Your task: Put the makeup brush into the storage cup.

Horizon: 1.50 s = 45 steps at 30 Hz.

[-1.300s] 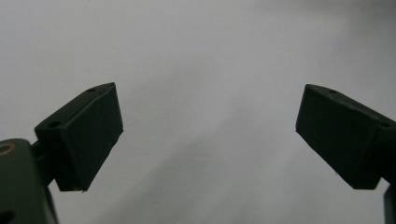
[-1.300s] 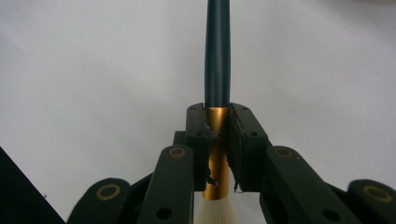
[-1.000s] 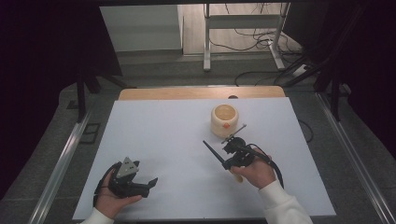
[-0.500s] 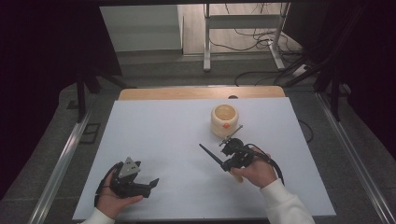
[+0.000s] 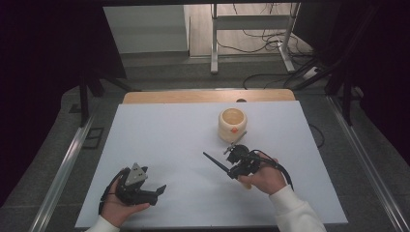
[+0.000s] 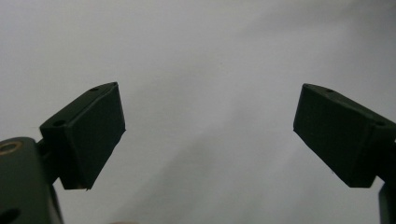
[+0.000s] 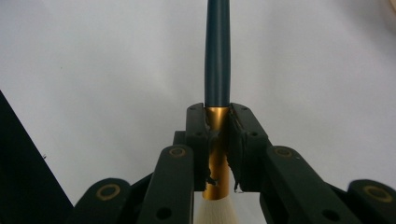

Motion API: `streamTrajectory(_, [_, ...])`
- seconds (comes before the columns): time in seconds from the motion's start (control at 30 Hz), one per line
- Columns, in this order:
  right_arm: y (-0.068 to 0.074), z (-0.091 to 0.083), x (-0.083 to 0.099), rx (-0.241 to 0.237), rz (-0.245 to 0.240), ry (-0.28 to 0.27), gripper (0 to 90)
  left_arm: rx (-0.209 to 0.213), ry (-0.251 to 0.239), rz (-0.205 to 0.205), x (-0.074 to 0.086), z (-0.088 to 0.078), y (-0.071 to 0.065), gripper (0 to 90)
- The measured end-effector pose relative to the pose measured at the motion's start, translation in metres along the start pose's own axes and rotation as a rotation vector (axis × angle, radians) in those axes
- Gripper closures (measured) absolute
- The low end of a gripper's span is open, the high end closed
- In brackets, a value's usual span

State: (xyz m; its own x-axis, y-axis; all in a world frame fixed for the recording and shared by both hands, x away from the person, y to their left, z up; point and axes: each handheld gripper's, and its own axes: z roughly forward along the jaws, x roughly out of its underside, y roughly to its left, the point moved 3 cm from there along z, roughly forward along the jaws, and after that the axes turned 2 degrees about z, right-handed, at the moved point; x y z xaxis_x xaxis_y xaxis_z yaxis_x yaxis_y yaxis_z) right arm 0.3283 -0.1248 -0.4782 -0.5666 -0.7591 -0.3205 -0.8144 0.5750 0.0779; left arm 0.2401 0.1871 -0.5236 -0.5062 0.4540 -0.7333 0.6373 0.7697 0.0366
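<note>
Right tool (image 7: 217, 140) is clamped on the brush (image 7: 217, 56) ferrule, held above the worktop (image 5: 164, 140) near the cup (image 5: 232, 123) — grip should be kept firm. Left tool (image 6: 210, 135) is held apart — empty.

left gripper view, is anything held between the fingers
No, the left gripper has its fingers spread wide apart, with just the bare white table showing in the gap between them.

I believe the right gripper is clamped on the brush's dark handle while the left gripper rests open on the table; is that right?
Not quite: the right gripper clamps the brush on its gold ferrule, not the dark handle, as the right gripper view shows. The left gripper is indeed open.
</note>
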Motion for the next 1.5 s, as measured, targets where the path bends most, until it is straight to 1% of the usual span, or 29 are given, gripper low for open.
streamTrajectory(0.13, [0.002, 0.001, 0.000, -0.003, -0.014, 0.006, 78.6, 0.004, -0.002, 0.005, -0.001, 0.000, -0.001, 9.4])
streamTrajectory(0.17, [0.003, 0.001, -0.001, -0.003, -0.031, 0.002, 78.6, 0.011, -0.006, 0.004, -0.002, -0.001, -0.001, 9.4])
streamTrajectory(0.23, [0.005, 0.002, -0.002, -0.004, -0.043, -0.007, 78.7, 0.011, -0.008, 0.007, -0.003, -0.001, -0.001, 9.3])
streamTrajectory(0.27, [0.006, 0.002, -0.002, -0.002, -0.048, -0.008, 78.6, 0.009, -0.009, 0.018, -0.004, -0.002, -0.002, 9.1])
streamTrajectory(0.33, [0.006, 0.003, -0.003, -0.002, -0.052, -0.006, 78.6, 0.009, -0.010, 0.024, -0.005, -0.002, -0.002, 8.6])
streamTrajectory(0.4, [0.008, 0.004, -0.003, -0.001, -0.064, 0.000, 78.6, 0.002, -0.005, 0.046, -0.006, -0.002, -0.004, 8.4])
streamTrajectory(0.5, [0.009, 0.005, -0.003, -0.003, -0.068, 0.000, 78.6, 0.000, -0.007, 0.054, -0.008, -0.002, -0.006, 8.4])
streamTrajectory(0.53, [0.009, 0.005, -0.003, -0.005, -0.075, 0.007, 78.6, 0.000, -0.008, 0.059, -0.009, -0.002, -0.007, 8.4])
streamTrajectory(0.7, [0.011, 0.005, -0.003, -0.011, -0.072, 0.011, 78.6, -0.004, -0.014, 0.091, -0.014, -0.002, -0.011, 8.5])
streamTrajectory(0.8, [0.011, 0.006, -0.004, -0.020, -0.070, 0.011, 78.6, -0.009, -0.018, 0.127, -0.017, -0.001, -0.015, 9.0])
streamTrajectory(0.87, [0.011, 0.006, -0.004, -0.024, -0.068, 0.014, 78.6, -0.007, -0.024, 0.126, -0.018, 0.000, -0.016, 9.1])
streamTrajectory(0.9, [0.012, 0.006, -0.004, -0.024, -0.071, 0.017, 78.6, -0.006, -0.019, 0.134, -0.019, 0.000, -0.016, 9.1])
streamTrajectory(0.97, [0.012, 0.006, -0.005, -0.028, -0.069, 0.016, 78.6, -0.004, -0.018, 0.137, -0.021, 0.001, -0.018, 9.3])
streamTrajectory(1.0, [0.012, 0.007, -0.005, -0.028, -0.075, 0.010, 78.6, -0.006, -0.018, 0.147, -0.022, 0.001, -0.019, 9.4])
streamTrajectory(1.07, [0.013, 0.007, -0.005, -0.030, -0.076, 0.010, 78.6, -0.006, -0.024, 0.148, -0.023, 0.002, -0.021, 9.6])
streamTrajectory(1.13, [0.013, 0.007, -0.006, -0.036, -0.080, 0.010, 78.6, -0.005, -0.028, 0.165, -0.027, 0.003, -0.024, 9.9])
streamTrajectory(1.23, [0.014, 0.007, -0.007, -0.038, -0.082, 0.009, 78.6, -0.007, -0.031, 0.175, -0.029, 0.003, -0.026, 9.9])
streamTrajectory(1.33, [0.017, 0.007, -0.008, -0.038, -0.086, 0.009, 78.6, -0.013, -0.039, 0.196, -0.033, 0.005, -0.031, 10.2])
streamTrajectory(1.47, [0.018, 0.007, -0.009, -0.054, -0.094, 0.005, 78.6, -0.014, -0.039, 0.221, -0.037, 0.009, -0.037, 10.6])
streamTrajectory(1.5, [0.019, 0.007, -0.009, -0.063, -0.096, 0.006, 78.6, -0.015, -0.039, 0.236, -0.040, 0.011, -0.040, 10.9])
